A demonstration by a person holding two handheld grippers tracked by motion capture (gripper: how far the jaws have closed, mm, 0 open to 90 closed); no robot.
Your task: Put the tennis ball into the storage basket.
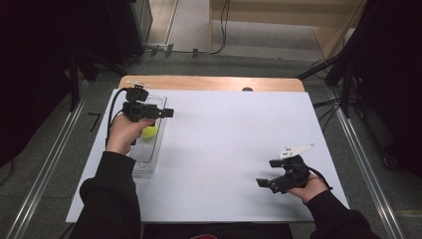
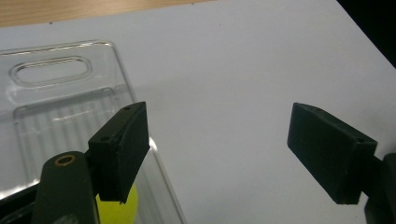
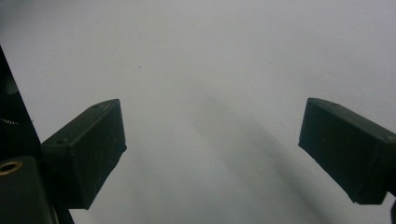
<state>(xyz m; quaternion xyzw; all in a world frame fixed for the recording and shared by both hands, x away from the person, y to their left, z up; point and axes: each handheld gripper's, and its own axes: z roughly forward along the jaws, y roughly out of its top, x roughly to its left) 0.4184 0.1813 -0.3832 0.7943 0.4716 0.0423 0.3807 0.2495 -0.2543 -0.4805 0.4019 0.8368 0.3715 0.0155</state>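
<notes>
Left tongs point(image 2: 217, 158): jaws wide apart, above the clear tray point(image 2: 56, 98).
Yellow ball point(image 1: 149, 132): inside the tray, at the worktop's point(image 1: 224, 149) left side.
Right tongs point(image 3: 212, 154): jaws wide apart, holding nothing.

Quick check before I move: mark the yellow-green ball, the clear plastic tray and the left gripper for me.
Small yellow-green ball point(image 1: 149, 132): high view, its exposed top.
Clear plastic rectangular tray point(image 2: 51, 72): left gripper view, its end wall with the handle slot.
Black left gripper point(image 2: 217, 156): left gripper view, midway between its open jaws.
</notes>
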